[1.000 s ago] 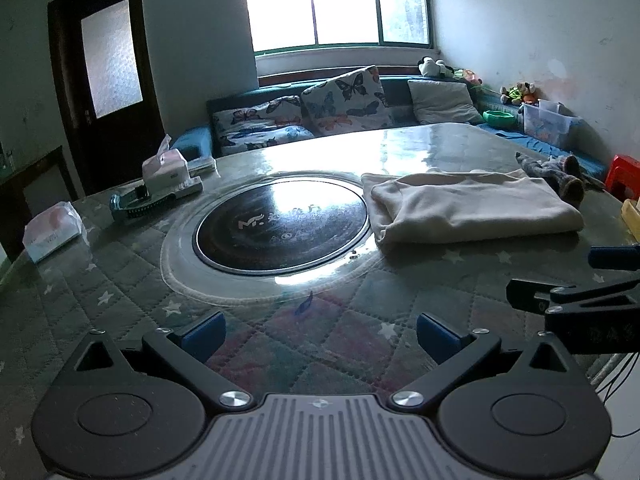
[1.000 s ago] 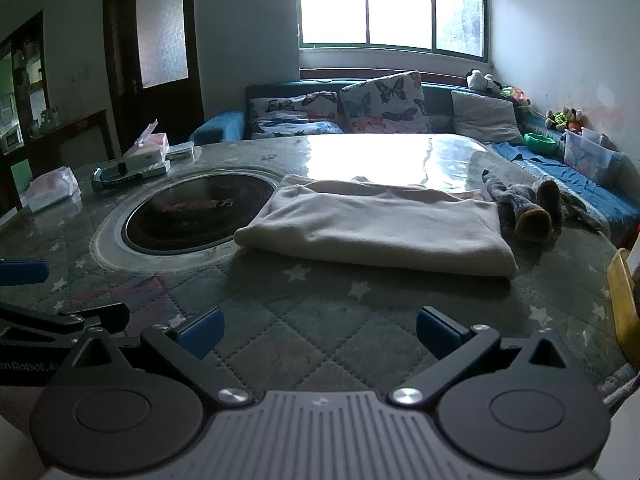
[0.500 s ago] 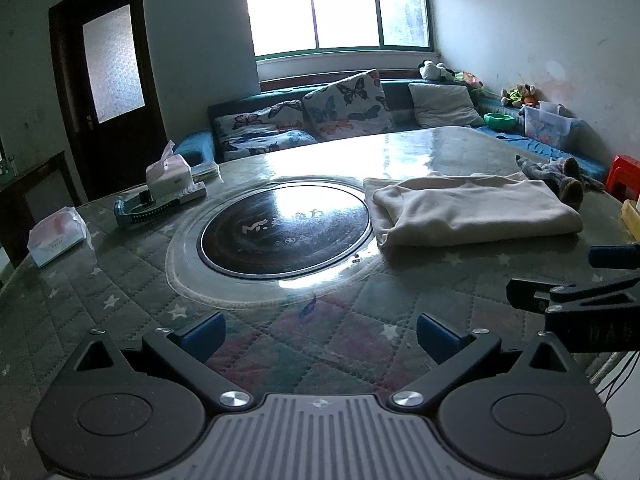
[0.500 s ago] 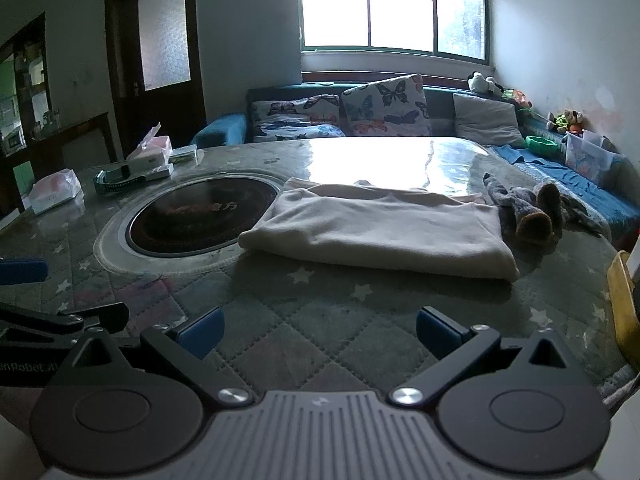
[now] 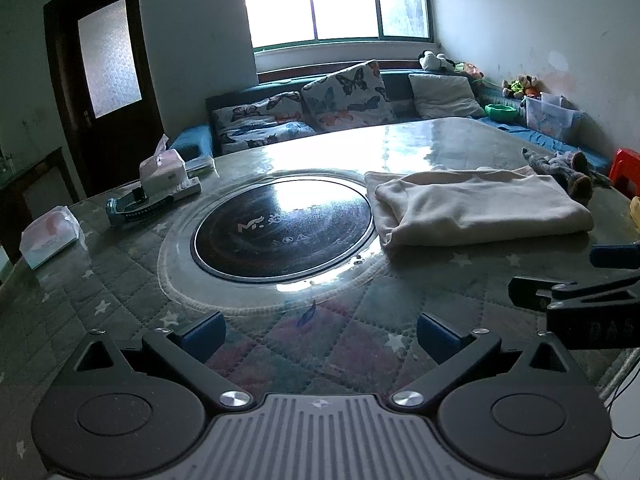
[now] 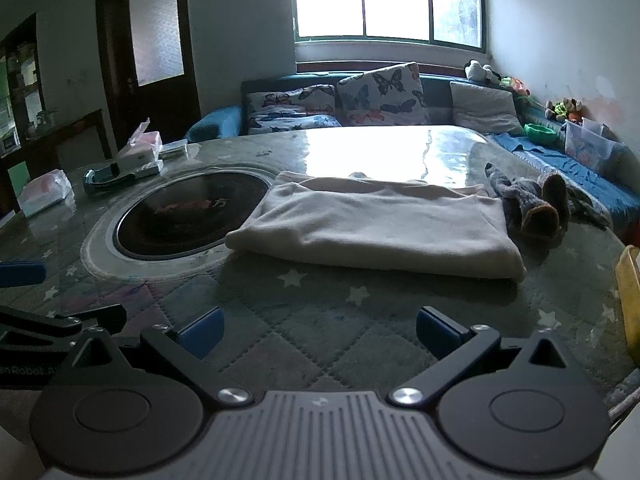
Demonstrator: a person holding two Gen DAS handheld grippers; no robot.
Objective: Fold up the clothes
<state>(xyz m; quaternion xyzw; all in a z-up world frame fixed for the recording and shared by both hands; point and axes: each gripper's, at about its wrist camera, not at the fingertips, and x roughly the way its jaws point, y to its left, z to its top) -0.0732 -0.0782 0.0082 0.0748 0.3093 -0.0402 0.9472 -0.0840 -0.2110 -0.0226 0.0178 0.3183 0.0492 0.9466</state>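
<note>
Looking at the table (image 6: pixel 320 344), the cream garment (image 6: pixel 376 228) was lying folded into a flat rectangle out past the middle, its left end overlapping the rim of the round cooktop (image 5: pixel 284 228) and a gray sock pile (image 6: pixel 532 204) touching its right end. Both tools were hanging back over the near edge with nothing in them: the left gripper (image 5: pixel 320 334) had its blue pads spread wide, and the right gripper (image 6: pixel 318 332) was spread just the same, neither one touching cloth. My read is the fold was pretty much done, maybe one more halving left. If I was doing that last fold, I'd come in low at both near corners, pinch all the layers together so the stack doesn't slide apart, and lift evenly with both sides. I'd also keep the right side away from the socks, since they'd probably drag along.
</note>
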